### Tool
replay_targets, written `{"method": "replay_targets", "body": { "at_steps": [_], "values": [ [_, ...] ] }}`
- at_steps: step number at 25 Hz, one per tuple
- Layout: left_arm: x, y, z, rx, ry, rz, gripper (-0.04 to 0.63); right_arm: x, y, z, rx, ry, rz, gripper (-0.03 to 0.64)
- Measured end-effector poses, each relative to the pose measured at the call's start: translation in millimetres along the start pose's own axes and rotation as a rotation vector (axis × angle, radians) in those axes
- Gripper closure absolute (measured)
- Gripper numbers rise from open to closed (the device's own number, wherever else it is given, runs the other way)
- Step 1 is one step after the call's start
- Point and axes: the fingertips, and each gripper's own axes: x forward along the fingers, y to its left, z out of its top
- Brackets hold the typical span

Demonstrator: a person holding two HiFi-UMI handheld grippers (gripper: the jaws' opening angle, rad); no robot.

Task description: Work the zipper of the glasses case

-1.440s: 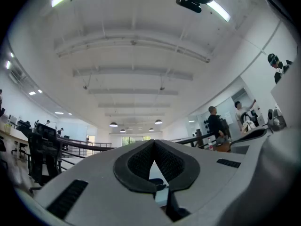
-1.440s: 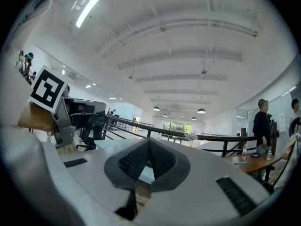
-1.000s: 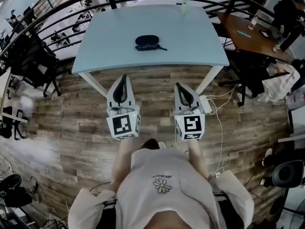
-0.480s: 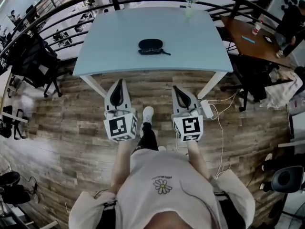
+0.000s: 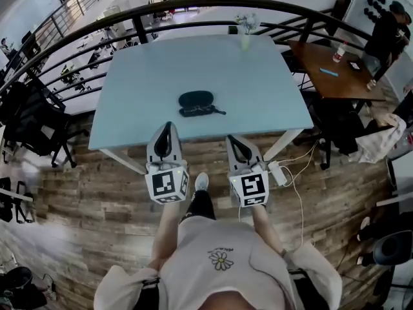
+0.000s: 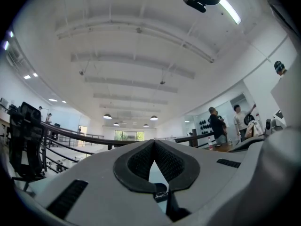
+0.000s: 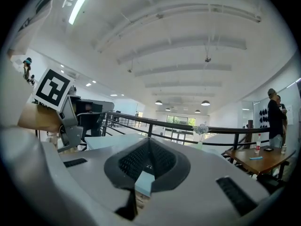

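The black glasses case (image 5: 195,99) lies flat near the middle of the light blue table (image 5: 135,95), its zipper pull trailing to the right. Both grippers hang in the air in front of me at the table's near edge, a good way short of the case. My left gripper (image 5: 167,126) has its jaws closed tip to tip with nothing in them, and so has my right gripper (image 5: 231,139). In the left gripper view the jaws (image 6: 153,142) meet, with a dark shape showing low in the gap. The right gripper view shows its jaws (image 7: 149,140) meeting too.
A small vase of flowers (image 5: 246,26) stands at the table's far edge. A curved black railing (image 5: 193,4) runs behind it. A brown table (image 5: 326,60) with a person is at the right. Black chairs (image 5: 29,118) stand left. A power strip (image 5: 279,172) and cable lie on the wooden floor.
I have walked up to the table: the case now sits nearer and lower in the head view, and both shut grippers reach the table's near edge.
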Motion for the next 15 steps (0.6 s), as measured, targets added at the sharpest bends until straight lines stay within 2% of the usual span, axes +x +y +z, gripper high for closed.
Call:
{"method": "replay_targets", "body": {
  "at_steps": [10, 15],
  "values": [
    [193, 59, -15, -0.030, -0.004, -0.100, 0.581, 182, -67, 24, 0.009, 0.031, -0.058, 0.609],
    [260, 83, -34, -0.027, 0.008, -0.127, 0.581, 251, -89, 27, -0.010, 0.037, -0.070, 0.609]
  ]
}}
